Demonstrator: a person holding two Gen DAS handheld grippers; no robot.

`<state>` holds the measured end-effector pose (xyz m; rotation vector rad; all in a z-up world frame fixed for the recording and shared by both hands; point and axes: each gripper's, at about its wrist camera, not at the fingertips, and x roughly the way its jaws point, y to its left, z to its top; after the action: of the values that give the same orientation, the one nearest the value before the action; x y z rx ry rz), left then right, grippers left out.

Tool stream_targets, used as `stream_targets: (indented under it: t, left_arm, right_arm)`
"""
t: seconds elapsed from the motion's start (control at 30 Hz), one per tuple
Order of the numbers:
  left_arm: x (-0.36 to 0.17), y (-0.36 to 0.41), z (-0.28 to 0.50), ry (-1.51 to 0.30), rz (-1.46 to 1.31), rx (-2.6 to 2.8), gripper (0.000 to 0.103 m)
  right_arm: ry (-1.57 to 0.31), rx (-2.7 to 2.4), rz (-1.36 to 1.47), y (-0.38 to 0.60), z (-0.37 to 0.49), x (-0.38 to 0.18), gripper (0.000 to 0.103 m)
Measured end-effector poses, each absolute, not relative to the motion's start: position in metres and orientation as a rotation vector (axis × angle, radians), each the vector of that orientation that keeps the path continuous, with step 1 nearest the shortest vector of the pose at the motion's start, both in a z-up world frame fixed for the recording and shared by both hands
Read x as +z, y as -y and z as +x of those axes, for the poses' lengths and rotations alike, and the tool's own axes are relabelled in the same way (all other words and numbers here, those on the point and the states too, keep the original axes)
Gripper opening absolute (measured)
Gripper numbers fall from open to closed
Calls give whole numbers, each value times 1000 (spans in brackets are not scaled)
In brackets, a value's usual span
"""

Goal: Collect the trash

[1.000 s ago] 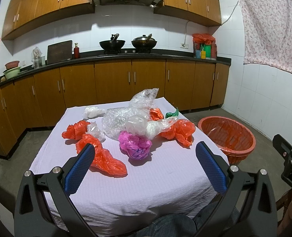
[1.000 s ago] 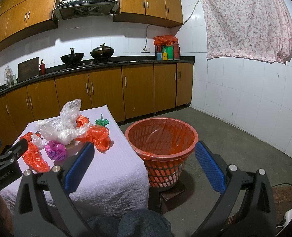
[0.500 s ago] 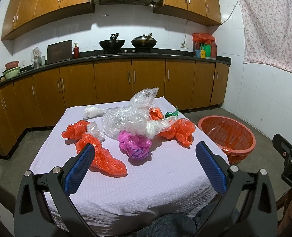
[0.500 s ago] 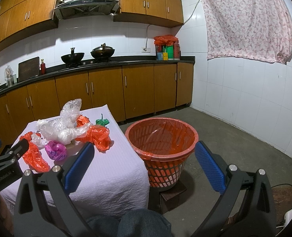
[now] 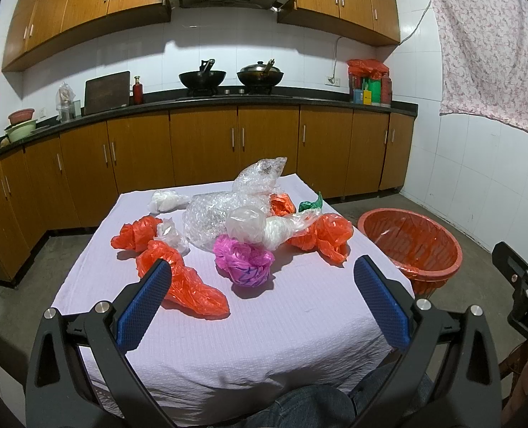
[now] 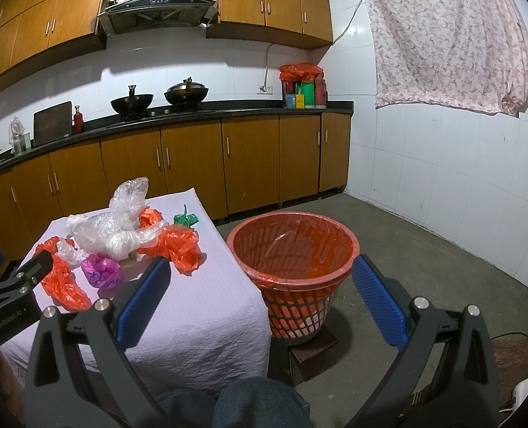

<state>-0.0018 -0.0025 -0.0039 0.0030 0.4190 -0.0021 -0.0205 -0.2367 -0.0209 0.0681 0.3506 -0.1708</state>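
Crumpled plastic bags lie on a table with a pale lilac cloth point(image 5: 206, 342): a pink bag point(image 5: 244, 262), a long orange bag point(image 5: 185, 285), another orange bag point(image 5: 322, 237), clear bubble wrap point(image 5: 224, 210) and a small green bag point(image 5: 310, 205). An orange basket point(image 5: 411, 246) lined with orange plastic stands right of the table; it also shows in the right wrist view point(image 6: 294, 253). My left gripper point(image 5: 264, 306) is open and empty, near the table's front edge. My right gripper point(image 6: 260, 301) is open and empty, in front of the basket.
Wooden kitchen cabinets with a dark counter point(image 5: 228, 101) run behind the table, with two woks point(image 5: 203, 78) on the stove. A flowered cloth point(image 6: 449, 39) hangs on the white tiled wall at right. The basket stands on a low block point(image 6: 313, 349) on the concrete floor.
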Motion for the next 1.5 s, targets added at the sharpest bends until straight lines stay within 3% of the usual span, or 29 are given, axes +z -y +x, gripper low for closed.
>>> stream_targets:
  t: [0.43,1.0,1.33,1.4,1.5]
  left_arm:
    - [-14,-4,0,-436,1,33,101]
    - [-78,-103,59,-639,-207,223,101]
    - [-95,-112,117,-727,-218,266,86]
    - [-100,-116,122,-746,-234,269,81]
    - [-104,-121,121,-755,-249,262,64]
  right_arm:
    - [-353,-173,68,235,-17,-23,99]
    - [-439,-142,81,230,27,-58,99]
    - [-500,-137,99,230,61,-69,99]
    - [-508,-129,100,227,67,-71,99]
    - [-516,-107,99,220,80,-73,99]
